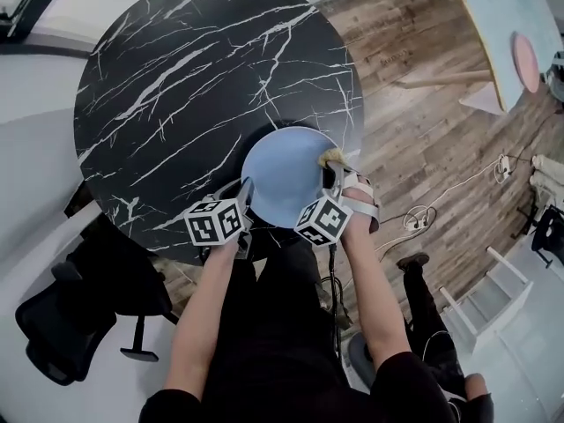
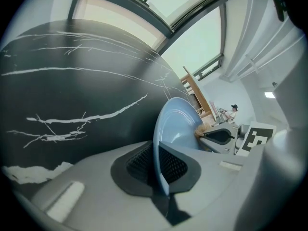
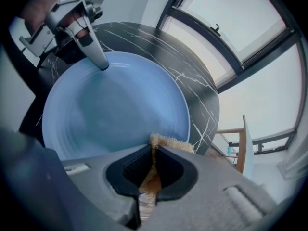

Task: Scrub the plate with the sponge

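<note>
One blue plate [image 1: 286,176] is at the near edge of the round black worktop [image 1: 176,86], which has white veins like marble. In the head view the plate partly hangs over this edge, towards us. We cannot tell whether its far rim rests on the worktop or whether the plate is lifted.

Our left gripper [image 1: 245,192] holds the plate by its left rim. In the left gripper view the plate [image 2: 175,124] stands on its edge between the two jaws [image 2: 161,165], and both dark pads press on the thin rim, so the jaws are almost together.

Our right gripper [image 1: 335,170] is at the opposite, right rim of the plate. It is closed on a small tan sponge [image 1: 332,157]. In the right gripper view the sponge [image 3: 166,142] is squeezed between the pads [image 3: 153,160], and its rough end sticks out and touches the plate [image 3: 115,109] near the rim. The inner surface of the plate looks a little blurred in this view. The tip of the left gripper [image 3: 103,65] is visible across the plate, on the far rim.

Each gripper carries a cube with square markers [image 1: 214,221]. Below the worktop we see a wooden floor [image 1: 423,104], a black office chair [image 1: 62,324] on the left and a white cable [image 1: 423,214] on the right.
</note>
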